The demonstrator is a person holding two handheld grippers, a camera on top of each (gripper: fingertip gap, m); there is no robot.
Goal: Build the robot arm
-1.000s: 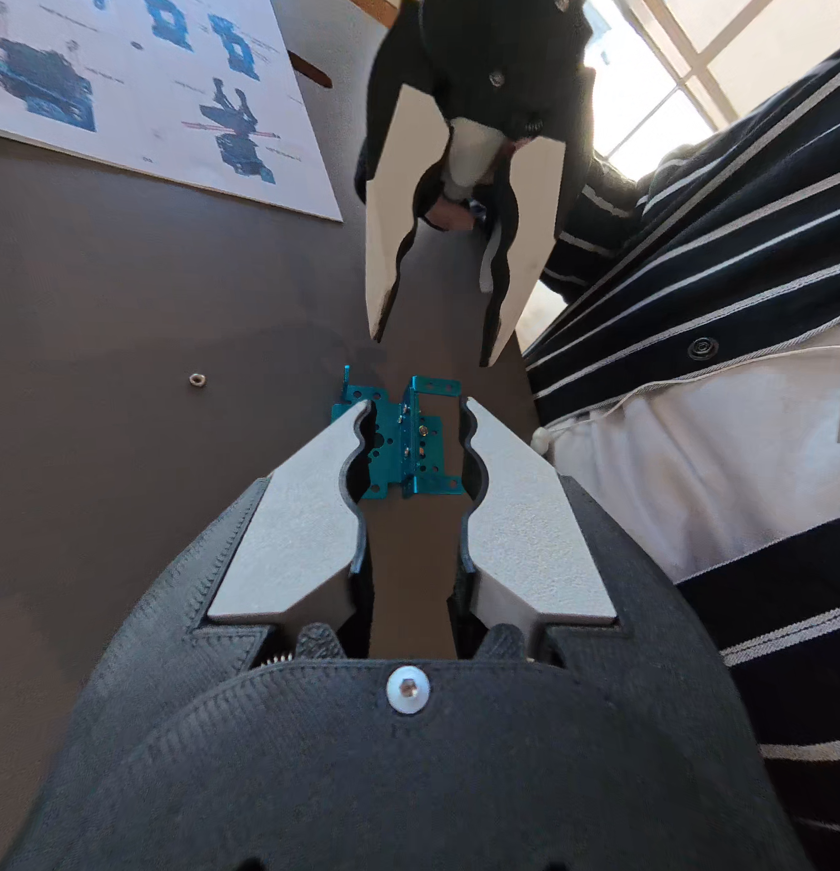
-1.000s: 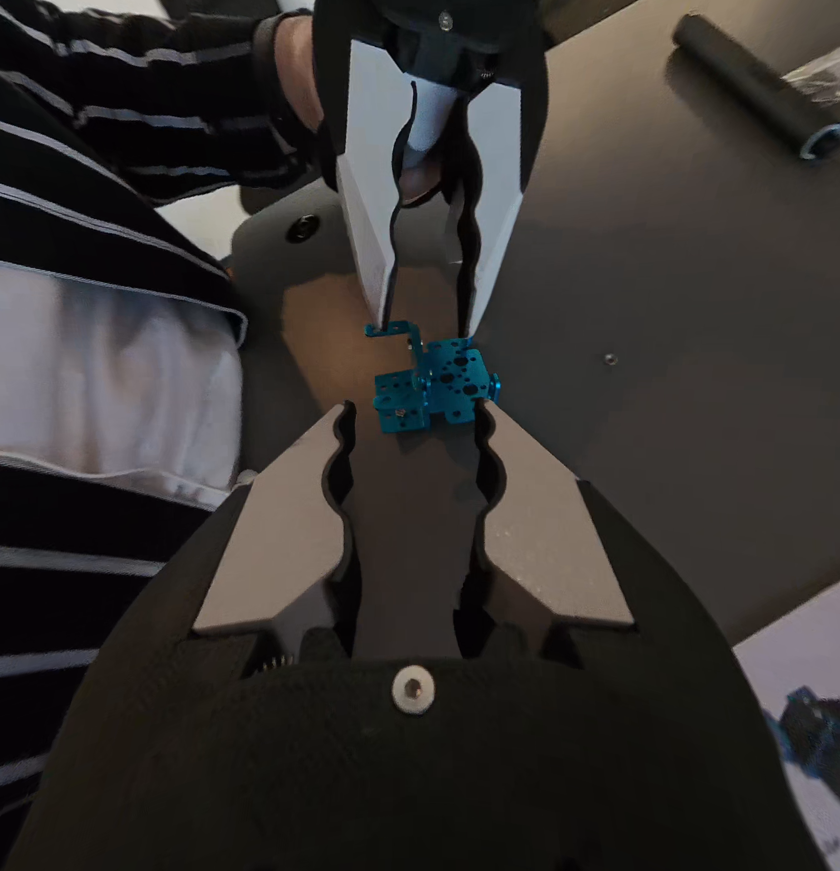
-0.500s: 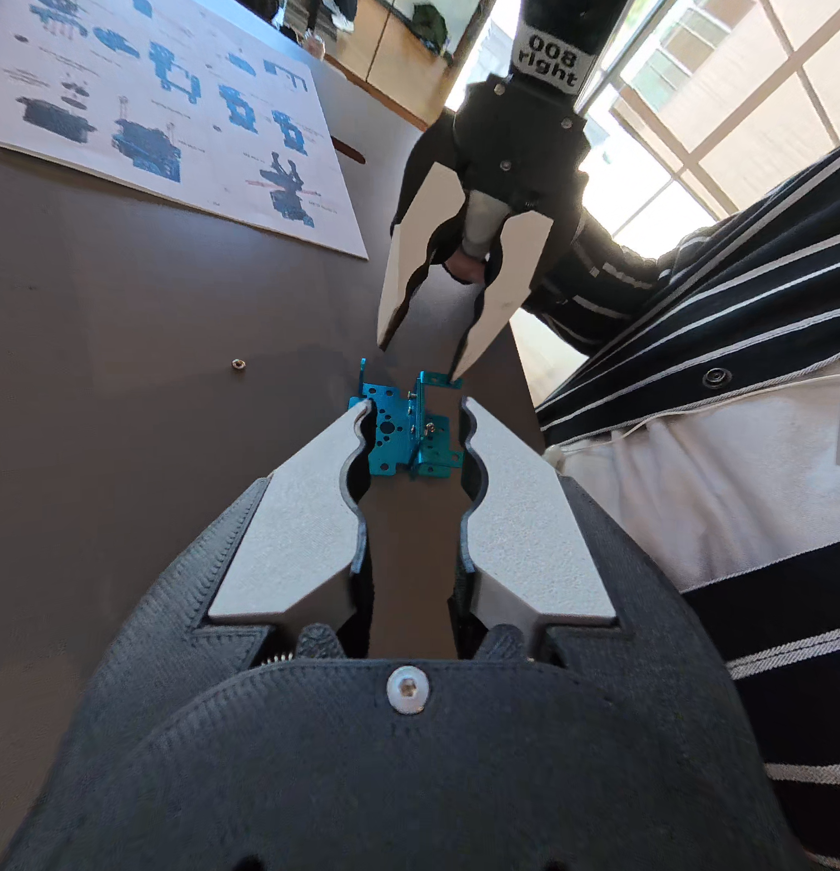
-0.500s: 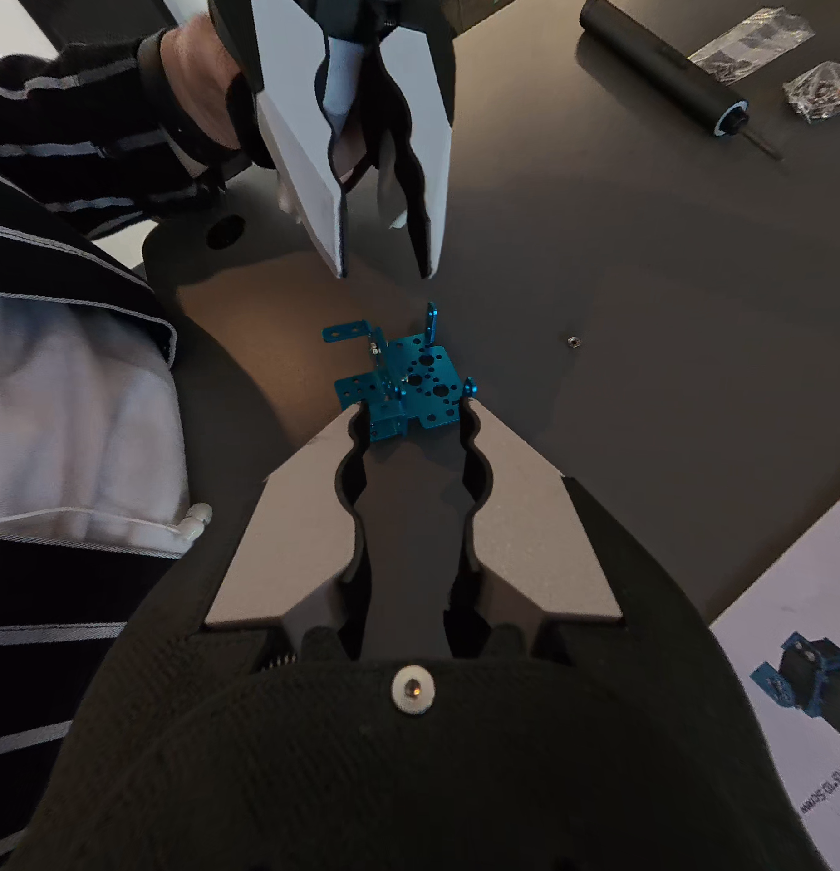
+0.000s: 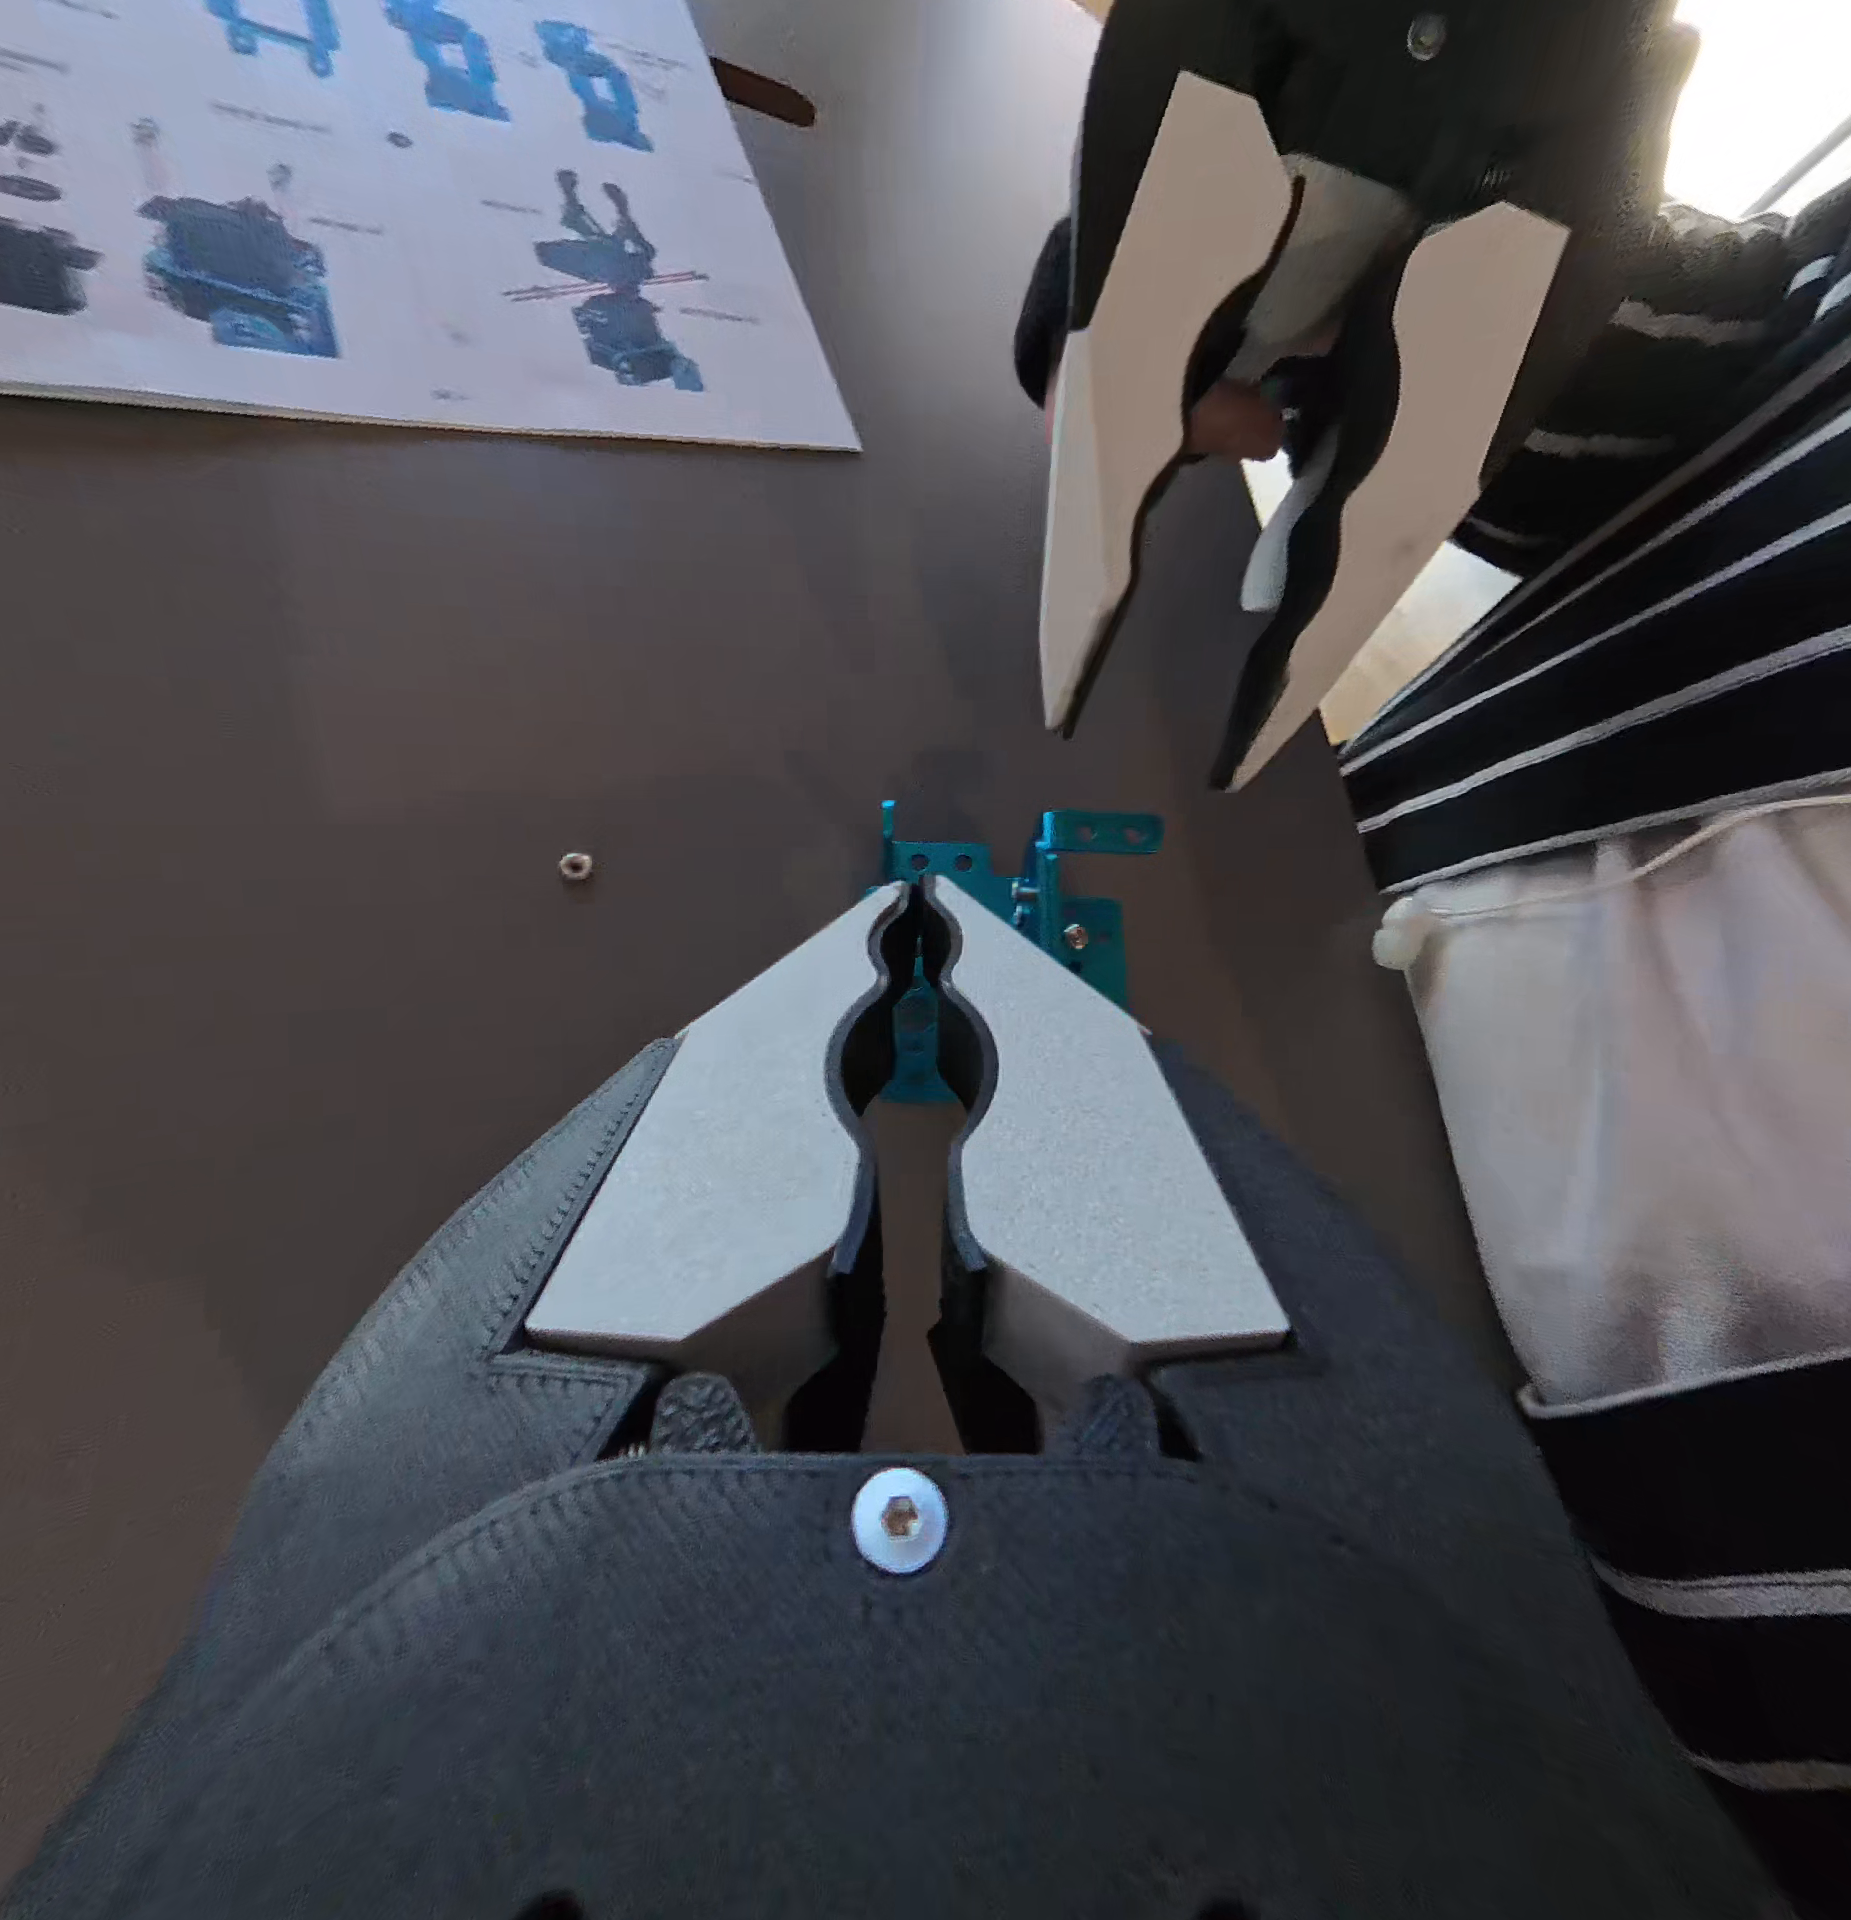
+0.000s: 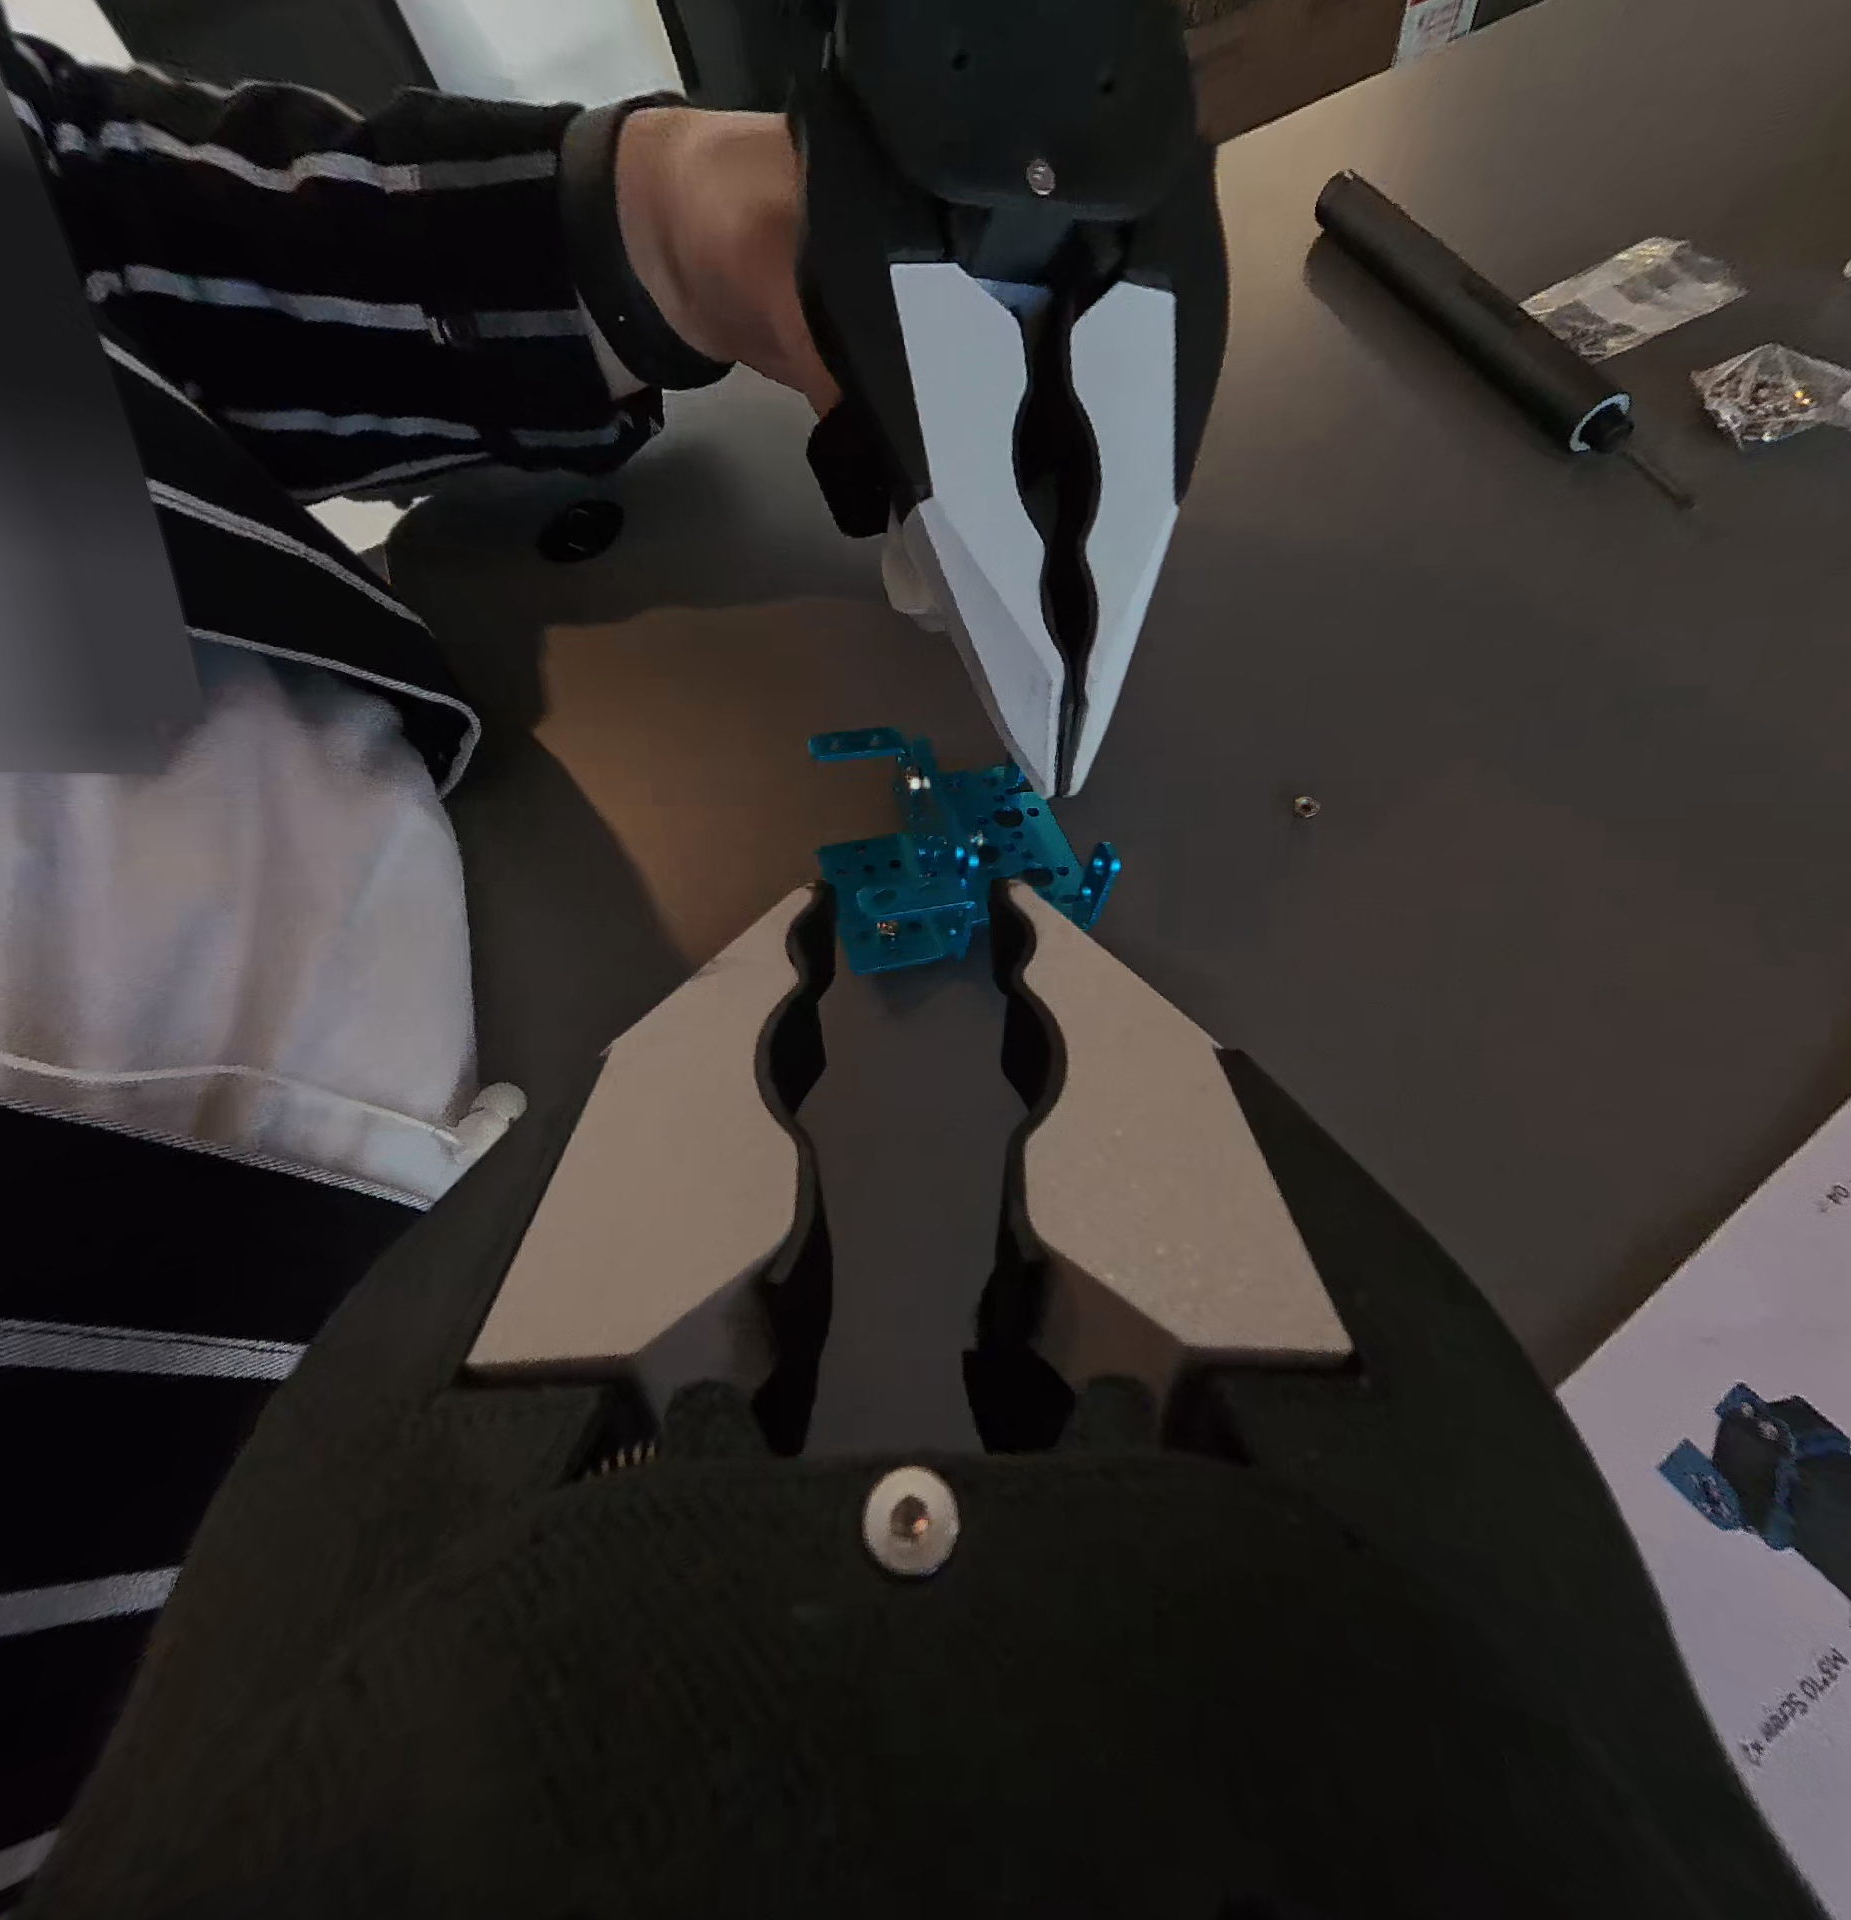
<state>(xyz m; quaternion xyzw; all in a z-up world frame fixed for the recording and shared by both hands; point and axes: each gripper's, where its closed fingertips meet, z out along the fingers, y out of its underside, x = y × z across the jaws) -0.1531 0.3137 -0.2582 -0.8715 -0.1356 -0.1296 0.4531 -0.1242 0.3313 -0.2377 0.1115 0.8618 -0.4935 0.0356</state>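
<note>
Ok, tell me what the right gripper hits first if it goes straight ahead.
Probably the blue bracket assembly, lying on the table just past the open right gripper, in line with the gap; depth is uncertain.

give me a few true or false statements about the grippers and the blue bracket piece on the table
1. The left gripper is shut on the blue bracket assembly. True.
2. The right gripper is shut on the assembly. False: its jaws stand open, tips either side of the near end.
3. A small nut lies alone on the dark table. True.
4. The black cylindrical tool is held in a gripper. False: it lies on the table, far from both.
5. The printed instruction sheet covers the assembly. False: it lies apart.
</note>
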